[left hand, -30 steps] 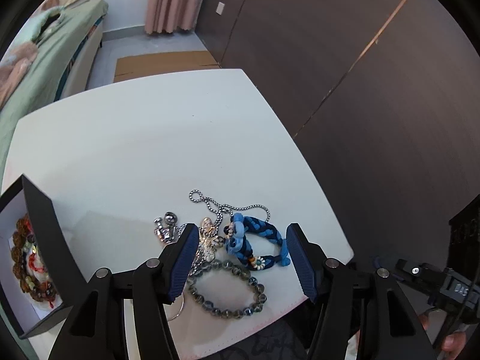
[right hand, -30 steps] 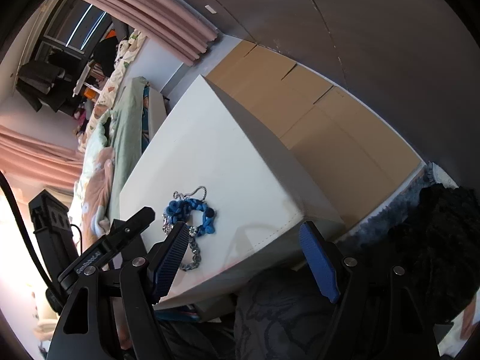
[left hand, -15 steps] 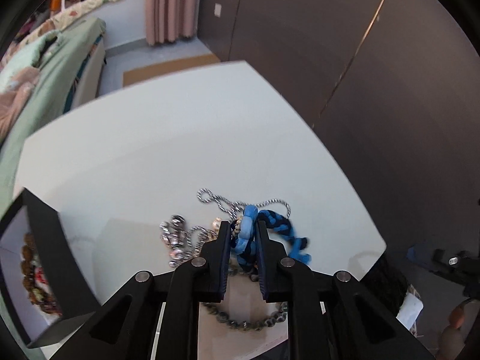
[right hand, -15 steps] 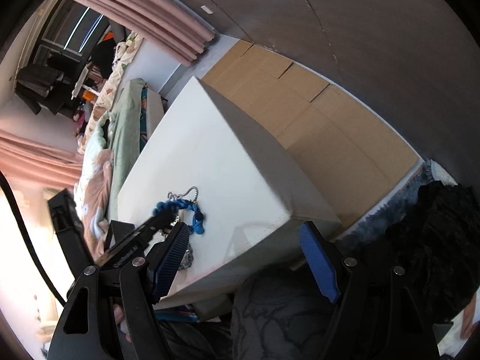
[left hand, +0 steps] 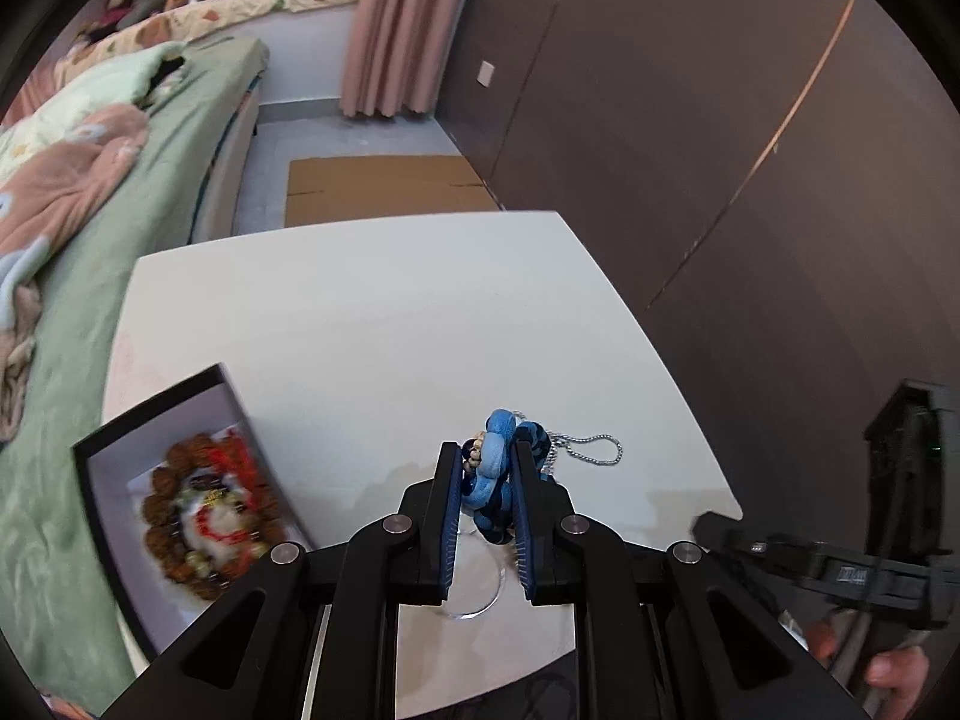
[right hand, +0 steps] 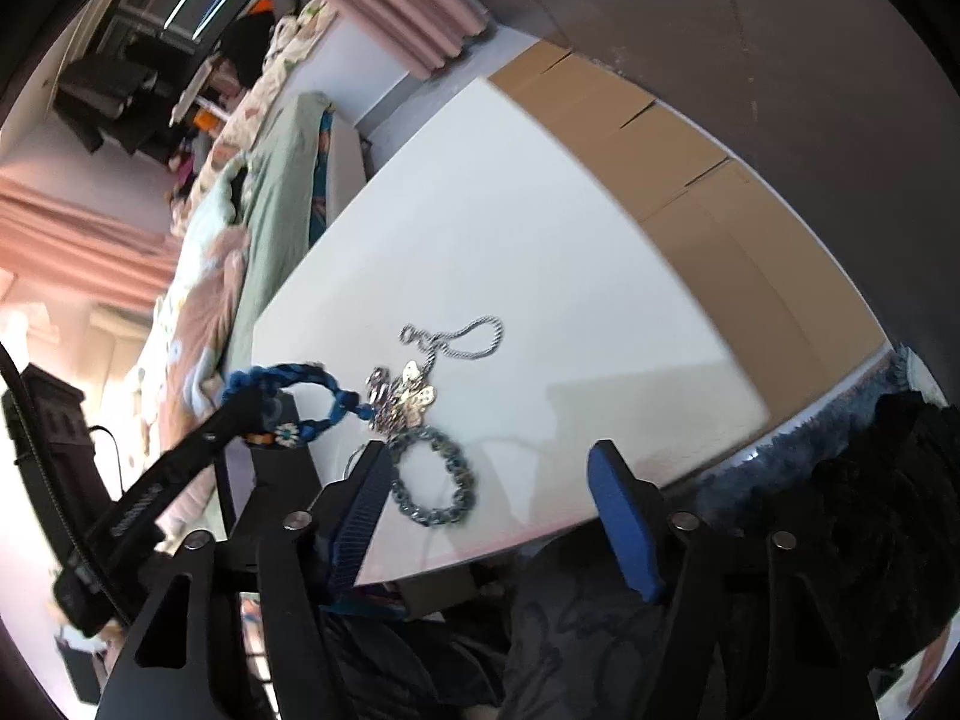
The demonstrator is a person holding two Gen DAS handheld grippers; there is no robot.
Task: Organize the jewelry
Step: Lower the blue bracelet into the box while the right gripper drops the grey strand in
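My left gripper (left hand: 486, 451) is shut on a blue braided bracelet (left hand: 493, 468) and holds it above the white table (left hand: 360, 312). The right wrist view shows that bracelet (right hand: 312, 381) hanging clear of the jewelry pile. A silver chain (right hand: 462, 342), a cluster of metal pendants (right hand: 402, 399) and a grey bead bracelet (right hand: 435, 480) lie near the table's front edge. My right gripper (right hand: 487, 456) hovers over the bead bracelet; its jaws are closing and the pads touch nothing. An open black box (left hand: 96, 480) at the left holds brown and red bead bracelets (left hand: 204, 504).
A clear ring (left hand: 474, 606) lies on the table under my left gripper. A bed with green bedding (left hand: 120, 192) runs along the table's left side. Flat cardboard (left hand: 384, 189) lies on the floor beyond the table, and a dark wall (left hand: 720, 150) stands to the right.
My left gripper shut on the blue bracelet, lifted it off the pile and moved toward the box. My right gripper came closer over the remaining jewelry, its jaws a little narrower.
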